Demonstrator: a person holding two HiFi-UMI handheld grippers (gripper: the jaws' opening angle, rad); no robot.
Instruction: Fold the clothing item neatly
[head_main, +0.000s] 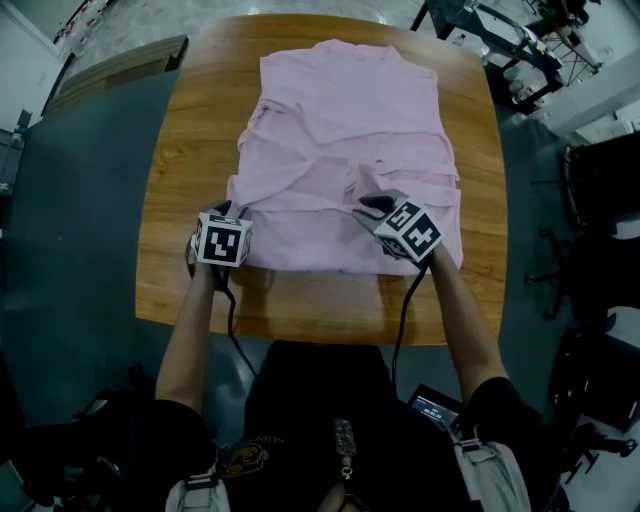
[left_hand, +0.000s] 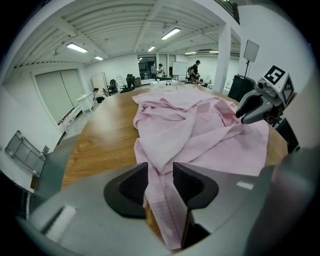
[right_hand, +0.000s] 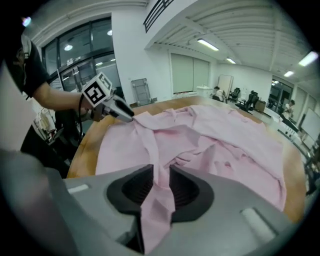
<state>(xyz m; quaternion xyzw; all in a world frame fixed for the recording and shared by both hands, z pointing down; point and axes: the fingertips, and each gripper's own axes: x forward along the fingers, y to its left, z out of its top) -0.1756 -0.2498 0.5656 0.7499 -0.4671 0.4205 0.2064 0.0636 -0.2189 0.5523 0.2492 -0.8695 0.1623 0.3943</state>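
Observation:
A pale pink shirt (head_main: 350, 130) lies spread on the wooden table (head_main: 190, 150), with loose folds across its near half. My left gripper (head_main: 222, 209) is at the shirt's near-left corner. In the left gripper view a strip of the pink cloth (left_hand: 162, 200) runs between the parted jaws of the left gripper (left_hand: 160, 180), which is open. My right gripper (head_main: 368, 203) hovers over the near-middle of the shirt. In the right gripper view a narrow fold of cloth (right_hand: 157, 200) passes loosely through the gap of the right gripper (right_hand: 161, 182), also open.
The table's front edge (head_main: 320, 330) is just behind the grippers, with bare wood left of the shirt. Dark chairs and equipment (head_main: 590, 250) stand to the right of the table. Other people and desks (left_hand: 192, 70) are far off across the room.

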